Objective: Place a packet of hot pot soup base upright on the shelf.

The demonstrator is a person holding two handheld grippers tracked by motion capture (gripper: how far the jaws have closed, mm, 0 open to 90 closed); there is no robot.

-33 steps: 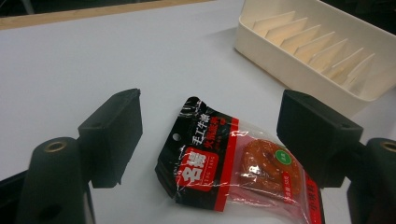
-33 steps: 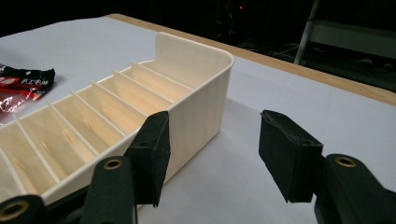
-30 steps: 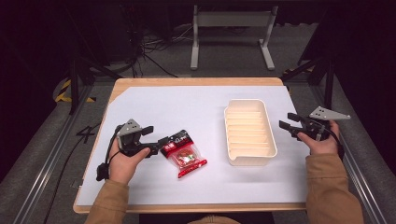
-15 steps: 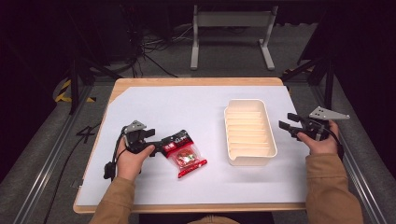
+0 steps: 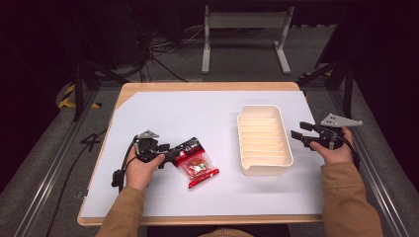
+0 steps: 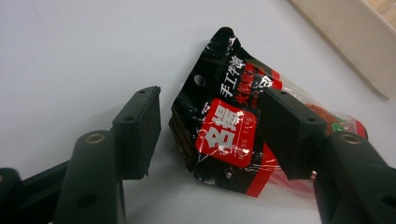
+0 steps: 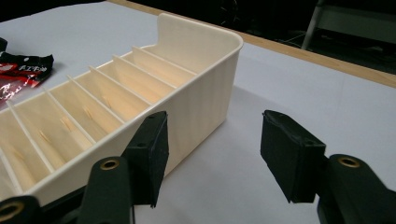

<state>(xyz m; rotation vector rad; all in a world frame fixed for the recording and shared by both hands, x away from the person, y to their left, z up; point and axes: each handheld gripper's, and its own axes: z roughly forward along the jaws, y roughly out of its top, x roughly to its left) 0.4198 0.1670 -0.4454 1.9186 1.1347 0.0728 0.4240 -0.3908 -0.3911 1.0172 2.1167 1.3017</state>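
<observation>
A red and black snack packet (image 5: pixel 198 164) lies flat on the white table sheet, left of centre. My left gripper (image 5: pixel 187 151) has come in low from the left and its jaws straddle the packet's black top end (image 6: pixel 224 126). Those jaws have just been closing; one finger (image 6: pixel 292 133) lies over the packet, the other finger (image 6: pixel 140 128) stands a small gap off its edge, so the left gripper (image 6: pixel 212 128) is open. My right gripper (image 5: pixel 299 131) hovers open beside the cream tray's right wall, with nothing between the jaws of the right gripper (image 7: pixel 212 154).
The cream ribbed tray (image 5: pixel 264 170) stands right of centre, its slots bare, its tall wall (image 7: pixel 201 107) close to my right gripper. White sheet (image 5: pixel 197 113) covers the wooden table. A metal stand and cables sit on the floor beyond the far edge.
My left gripper has moved right and down onto the packet's black end, and its jaws have narrowed around it. The right gripper and the tray have stayed put.
</observation>
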